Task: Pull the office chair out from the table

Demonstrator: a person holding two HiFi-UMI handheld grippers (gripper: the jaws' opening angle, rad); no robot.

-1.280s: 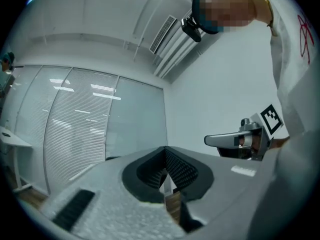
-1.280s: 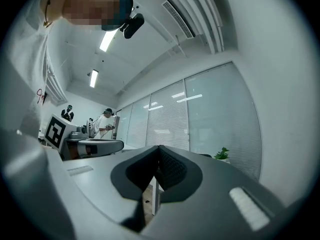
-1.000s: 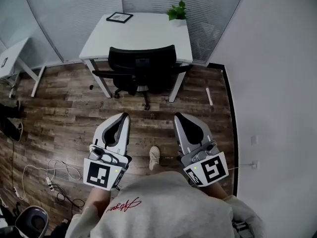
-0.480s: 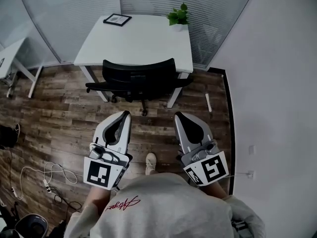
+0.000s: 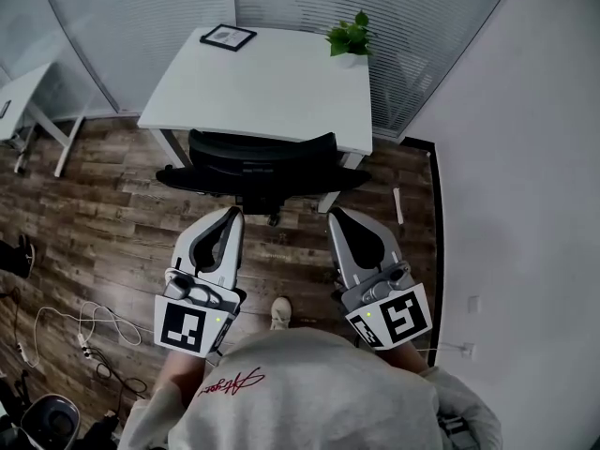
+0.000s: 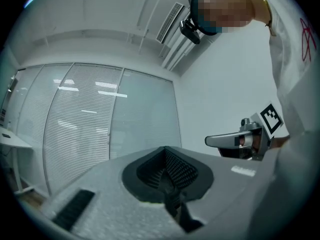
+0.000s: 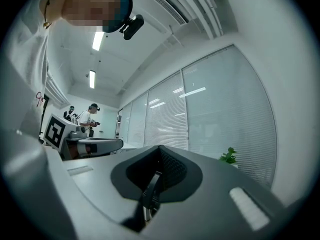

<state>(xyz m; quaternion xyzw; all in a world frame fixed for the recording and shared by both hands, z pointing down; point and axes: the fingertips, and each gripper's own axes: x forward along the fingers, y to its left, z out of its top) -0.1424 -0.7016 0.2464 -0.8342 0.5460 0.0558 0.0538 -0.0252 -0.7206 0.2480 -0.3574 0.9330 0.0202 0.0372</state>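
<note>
At upper centre of the head view, the office chair [image 5: 258, 162] sits pushed under the white table [image 5: 281, 87], backrest facing the person. Just below it in the frame, the left gripper [image 5: 231, 216] and right gripper [image 5: 337, 217] hover side by side, jaws closed on nothing, neither touching the chair.

No legible text anywhere. Red script [image 5: 232, 383] on grey sweatshirt [image 5: 319, 397]: unreadable scrawl. Framed sheet [image 5: 228, 37] on white surface [image 5: 281, 92]: print too small to read.
</note>
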